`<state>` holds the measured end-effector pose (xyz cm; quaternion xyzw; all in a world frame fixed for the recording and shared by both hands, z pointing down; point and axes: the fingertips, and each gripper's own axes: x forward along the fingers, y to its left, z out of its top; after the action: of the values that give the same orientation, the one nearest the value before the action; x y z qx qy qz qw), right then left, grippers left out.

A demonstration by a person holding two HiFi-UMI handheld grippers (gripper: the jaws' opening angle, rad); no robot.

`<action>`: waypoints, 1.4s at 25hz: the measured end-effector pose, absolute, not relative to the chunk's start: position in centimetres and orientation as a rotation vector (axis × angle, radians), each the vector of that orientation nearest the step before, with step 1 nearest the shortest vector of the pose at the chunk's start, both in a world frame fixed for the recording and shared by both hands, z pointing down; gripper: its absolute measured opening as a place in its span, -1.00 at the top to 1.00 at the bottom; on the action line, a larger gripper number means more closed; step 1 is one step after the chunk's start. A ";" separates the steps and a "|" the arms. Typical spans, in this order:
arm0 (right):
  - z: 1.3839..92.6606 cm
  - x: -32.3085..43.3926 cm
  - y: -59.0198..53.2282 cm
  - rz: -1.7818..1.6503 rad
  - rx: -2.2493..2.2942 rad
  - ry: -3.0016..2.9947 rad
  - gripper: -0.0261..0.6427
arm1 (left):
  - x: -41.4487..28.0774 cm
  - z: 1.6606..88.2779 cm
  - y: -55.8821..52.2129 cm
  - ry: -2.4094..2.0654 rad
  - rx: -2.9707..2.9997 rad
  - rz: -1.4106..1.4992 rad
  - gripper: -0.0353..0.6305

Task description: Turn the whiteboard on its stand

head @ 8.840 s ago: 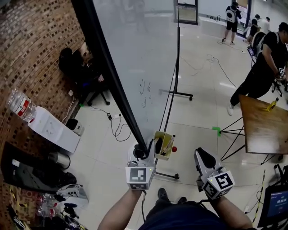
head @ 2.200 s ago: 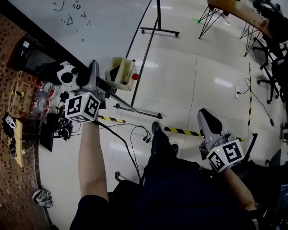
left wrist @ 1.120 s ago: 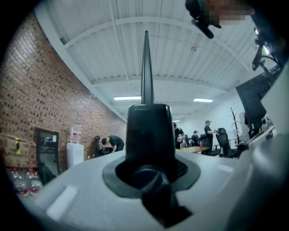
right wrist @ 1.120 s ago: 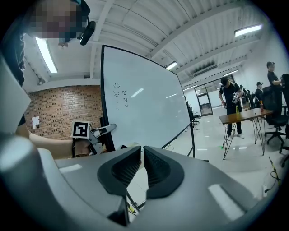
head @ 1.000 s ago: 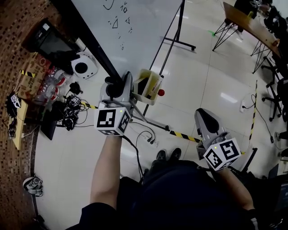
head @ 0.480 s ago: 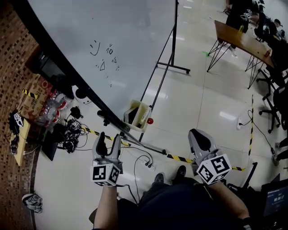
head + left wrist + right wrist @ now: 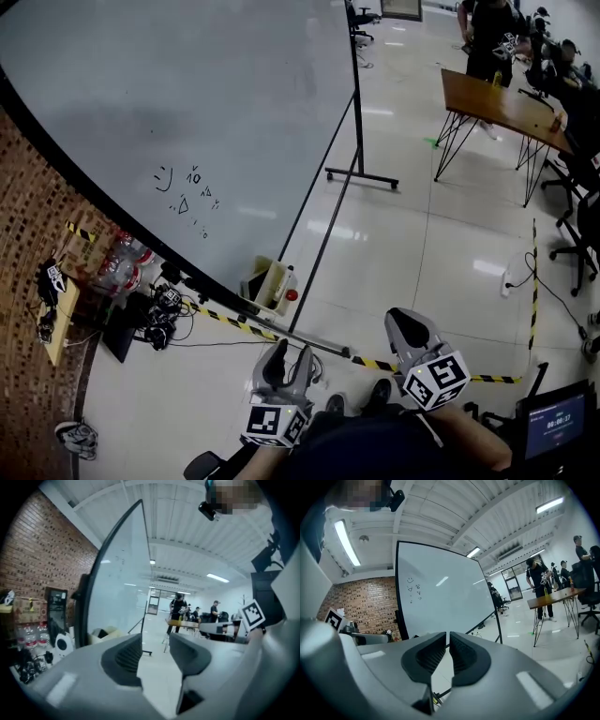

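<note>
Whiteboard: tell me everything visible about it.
The whiteboard is a large white panel in a dark frame, standing on a glossy tiled floor beside a brick wall. Small marker scribbles sit low on its face. A black metal stand carries it; a yellowish box hangs at its lower edge.

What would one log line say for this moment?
left gripper: open, jaws just been closing, nothing between | right gripper: shut, empty | whiteboard: on stand, touched by neither
</note>
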<state>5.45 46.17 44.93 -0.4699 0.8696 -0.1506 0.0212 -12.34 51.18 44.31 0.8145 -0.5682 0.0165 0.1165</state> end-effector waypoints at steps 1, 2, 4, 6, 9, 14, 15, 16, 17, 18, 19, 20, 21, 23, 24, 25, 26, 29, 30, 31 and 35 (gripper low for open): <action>44.7 5.4 46.3 -0.461 -1.442 2.701 0.83 | -10.8 43.6 51.1 -1.635 2.428 0.048 0.35; 44.5 5.3 46.5 -0.453 -1.428 2.709 0.83 | -9.6 43.2 51.1 -1.611 2.467 0.044 0.36; 44.2 4.9 46.6 -0.429 -1.409 2.728 0.83 | -8.1 42.7 51.0 -1.568 2.515 0.037 0.38; 43.6 4.3 46.6 -0.395 -1.397 2.741 0.83 | -7.7 42.4 51.0 -1.533 2.528 0.037 0.39; 42.7 3.1 46.9 -0.350 -1.389 2.754 0.84 | -8.4 42.8 51.3 -1.501 2.538 0.039 0.42; 41.8 1.8 47.6 -0.282 -1.386 2.784 0.84 | -9.4 43.3 51.4 -1.481 2.521 0.025 0.44; 41.6 1.7 47.6 -0.276 -1.389 2.784 0.84 | -9.4 43.3 51.4 -1.475 2.521 0.031 0.45; 41.6 1.6 47.7 -0.270 -1.392 2.784 0.84 | -9.4 43.2 51.3 -1.470 2.522 0.038 0.45; 41.5 1.5 47.8 -0.263 -1.396 2.784 0.84 | -9.3 43.1 51.2 -1.463 2.525 0.043 0.45; 41.5 1.5 47.8 -0.258 -1.402 2.783 0.84 | -9.2 43.2 51.2 -1.455 2.530 0.044 0.45; 41.4 1.6 47.9 -0.254 -1.409 2.779 0.84 | -9.2 43.2 51.1 -1.447 2.535 0.045 0.45; 41.4 1.7 47.9 -0.254 -1.417 2.775 0.84 | -9.1 43.2 51.0 -1.441 2.538 0.046 0.46; 41.4 1.8 47.9 -0.257 -1.424 2.769 0.84 | -9.0 43.1 50.9 -1.437 2.540 0.047 0.46; 41.5 1.9 47.9 -0.261 -1.431 2.763 0.84 | -8.9 43.2 50.8 -1.427 2.549 0.044 0.46; 41.5 2.0 47.9 -0.260 -1.432 2.763 0.84 | -8.9 43.3 50.7 -1.424 2.554 0.041 0.46; 41.5 2.0 47.9 -0.260 -1.433 2.763 0.84 | -8.8 43.3 50.7 -1.422 2.559 0.036 0.46; 41.6 2.0 47.8 -0.260 -1.433 2.764 0.84 | -8.8 43.5 50.6 -1.419 2.561 0.032 0.46; 41.7 1.8 47.7 -0.257 -1.417 2.775 0.84 | -8.7 43.8 50.6 -1.417 2.560 0.031 0.46; 41.8 1.7 47.7 -0.256 -1.410 2.780 0.84 | -8.7 43.9 50.6 -1.417 2.556 0.030 0.46; 41.9 1.7 47.8 -0.254 -1.405 2.783 0.84 | -8.6 43.9 50.7 -1.416 2.550 0.030 0.46; 42.1 1.6 47.7 -0.254 -1.403 2.787 0.84 | -8.6 44.7 50.9 -1.409 2.547 0.032 0.46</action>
<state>1.62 47.75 42.09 -0.4480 0.8903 -0.0810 0.0056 -8.59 50.94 44.69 0.8692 -0.4809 0.0108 0.1149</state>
